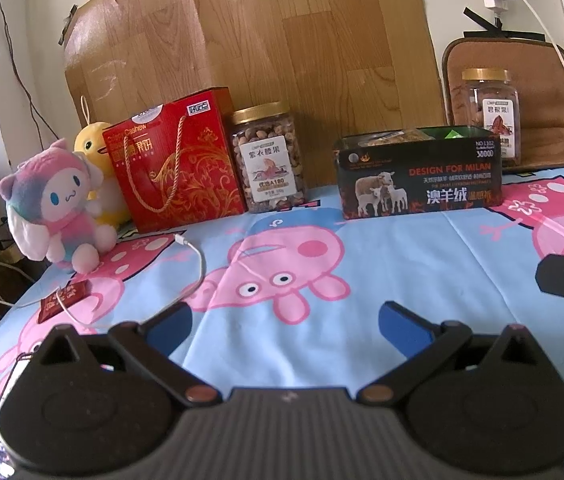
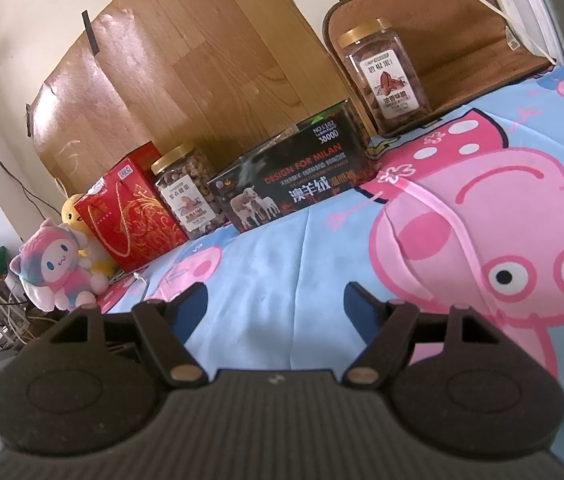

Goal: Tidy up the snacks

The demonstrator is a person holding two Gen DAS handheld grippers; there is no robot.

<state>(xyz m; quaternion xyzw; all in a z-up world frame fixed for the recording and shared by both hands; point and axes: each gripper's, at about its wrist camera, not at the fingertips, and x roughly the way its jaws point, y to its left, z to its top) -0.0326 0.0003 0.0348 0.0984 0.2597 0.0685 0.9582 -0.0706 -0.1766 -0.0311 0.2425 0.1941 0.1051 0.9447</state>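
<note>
While you hold both grippers low and level over the blue cartoon-pig bedsheet [image 1: 382, 248], your left gripper [image 1: 285, 326] has its blue-padded fingers [image 1: 404, 326] spread apart with nothing between them, and your right gripper [image 2: 276, 304] is likewise spread and empty, tilted so the scene slants.

Just ahead and left of your left fingers lies a small dark-red snack packet [image 1: 67, 300], crossed by a white charging cable [image 1: 198, 272]. Beyond it sits a pink-and-blue plush doll [image 1: 56, 208] in front of a yellow plush duck [image 1: 92, 144].

Well ahead, along the wood-grain board [image 1: 282, 40], stand a red cardboard gift box with a rope handle [image 1: 180, 164] reading "Cashew", just beside it a clear gold-lidded nut jar [image 1: 268, 158] marked "A180", then a black open-topped tin [image 1: 420, 174] printed "DESIGN FOR MILAN", "3800D". Farthest right stands a second gold-lidded clear jar [image 2: 384, 76], on a brown mat [image 2: 462, 48].
</note>
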